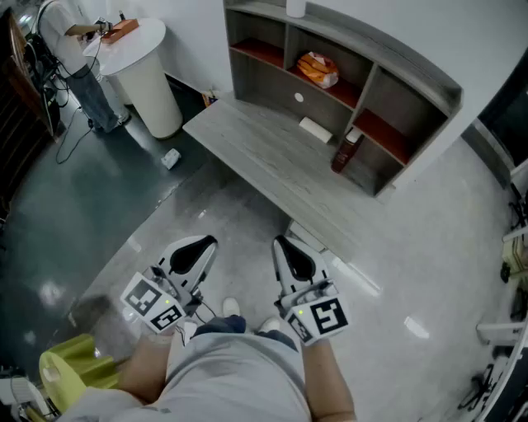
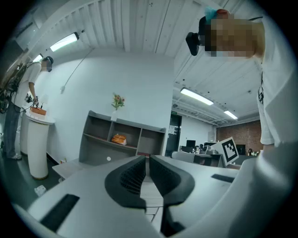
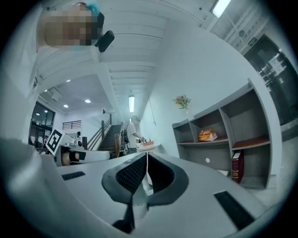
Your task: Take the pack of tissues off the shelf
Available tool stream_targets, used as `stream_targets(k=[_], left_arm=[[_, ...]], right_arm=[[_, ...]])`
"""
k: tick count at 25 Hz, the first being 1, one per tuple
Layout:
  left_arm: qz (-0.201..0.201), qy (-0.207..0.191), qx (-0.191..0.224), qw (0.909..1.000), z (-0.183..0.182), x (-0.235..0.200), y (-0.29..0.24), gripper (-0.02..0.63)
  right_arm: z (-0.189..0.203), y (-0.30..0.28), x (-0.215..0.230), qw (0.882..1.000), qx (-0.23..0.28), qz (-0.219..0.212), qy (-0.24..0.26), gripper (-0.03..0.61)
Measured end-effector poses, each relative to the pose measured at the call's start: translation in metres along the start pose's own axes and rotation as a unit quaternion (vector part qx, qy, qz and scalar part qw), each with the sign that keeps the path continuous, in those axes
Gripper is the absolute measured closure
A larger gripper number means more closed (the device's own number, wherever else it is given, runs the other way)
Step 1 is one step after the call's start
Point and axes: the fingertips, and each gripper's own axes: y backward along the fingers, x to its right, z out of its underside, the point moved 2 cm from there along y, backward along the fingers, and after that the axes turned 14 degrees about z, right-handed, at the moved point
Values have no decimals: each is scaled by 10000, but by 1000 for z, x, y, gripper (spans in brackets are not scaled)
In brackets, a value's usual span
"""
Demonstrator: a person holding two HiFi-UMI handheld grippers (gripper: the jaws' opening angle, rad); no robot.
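The pack of tissues is orange and lies in the middle upper compartment of the grey shelf, which stands on a grey desk. The pack also shows in the left gripper view and the right gripper view. My left gripper and right gripper are held low near the person's body, well short of the desk's front edge. Both have their jaws together with nothing between them. They show the same in their own views, left gripper and right gripper.
A dark red book stands in the shelf's lower right part, with a small white box on the desk beside it. A white vase tops the shelf. A white round pedestal and a person are at far left.
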Motion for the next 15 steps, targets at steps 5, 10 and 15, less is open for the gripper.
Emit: stream_targets(k=[5,10,15], left_arm=[[18,62,30,10000,-6,-25,19,594],[67,109,78,9999,-9,-53,40,594],[81,140,95,9998,-12,-87,62,594]], right_arm=[[-2,-26,-23,10000,-34,-19,57,557],[5,-53,-46,9998,-128,-16,135,557],[14,-84,-59,9997,-172,147,-36,555]])
